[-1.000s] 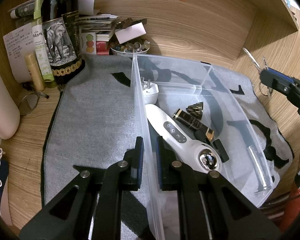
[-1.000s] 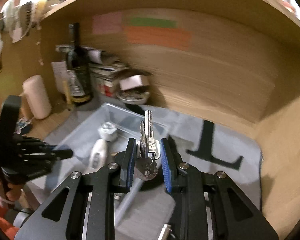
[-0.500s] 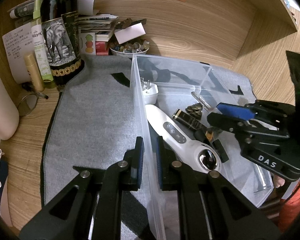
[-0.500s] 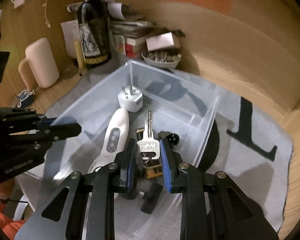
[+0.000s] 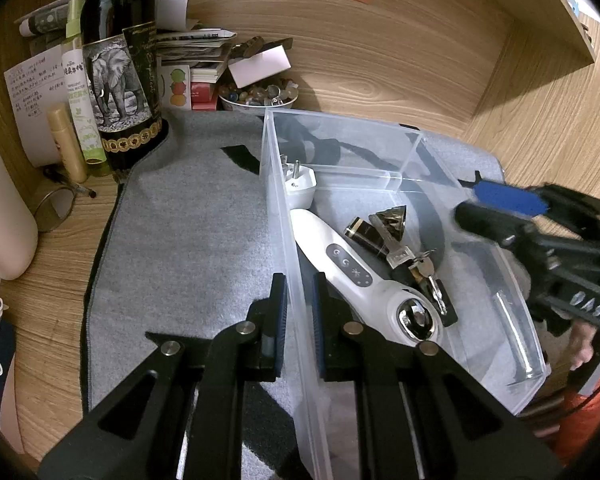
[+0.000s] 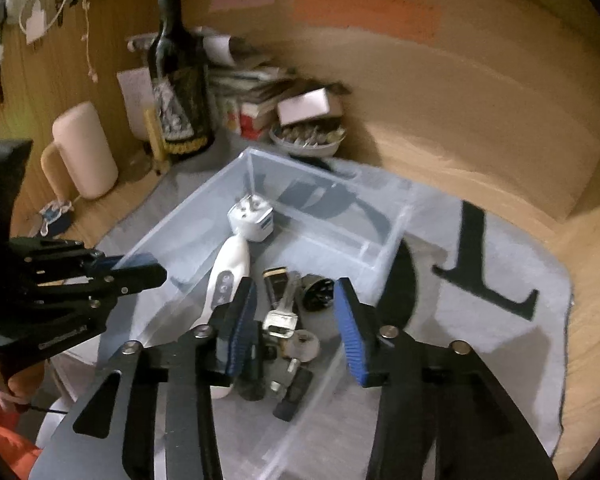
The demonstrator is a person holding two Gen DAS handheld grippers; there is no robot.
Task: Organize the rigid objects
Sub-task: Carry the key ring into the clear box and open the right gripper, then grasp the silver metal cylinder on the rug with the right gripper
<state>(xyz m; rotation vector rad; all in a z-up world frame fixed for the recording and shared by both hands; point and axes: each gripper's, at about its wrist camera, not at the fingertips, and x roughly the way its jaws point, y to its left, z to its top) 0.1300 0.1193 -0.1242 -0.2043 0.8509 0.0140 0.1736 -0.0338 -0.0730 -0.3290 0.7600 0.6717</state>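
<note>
A clear plastic bin (image 5: 342, 128) (image 6: 324, 184) stands on a grey mat. In it lie a bunch of keys (image 5: 414, 262) (image 6: 282, 314), a white handheld device (image 5: 356, 270) (image 6: 228, 264), a white plug adapter (image 5: 300, 184) (image 6: 252, 220), a black-and-gold tube (image 5: 364, 234) and a dark cone (image 5: 394, 216). My left gripper (image 5: 298, 306) is shut on the bin's near left wall. My right gripper (image 6: 296, 320) is open and empty just above the keys; it also shows in the left wrist view (image 5: 500, 204).
A dark wine bottle (image 5: 118, 64) (image 6: 182, 80), small bottles, stacked books and a bowl of beads (image 5: 258, 96) (image 6: 308, 136) stand at the back left against the wooden wall. A cream mug (image 6: 80, 152) stands left. The grey mat (image 5: 188, 232) (image 6: 480, 300) lies beneath.
My right gripper came down over the bin with the keys, opened and let them go; the keys now lie in the bin. My left gripper has stayed on the bin wall.
</note>
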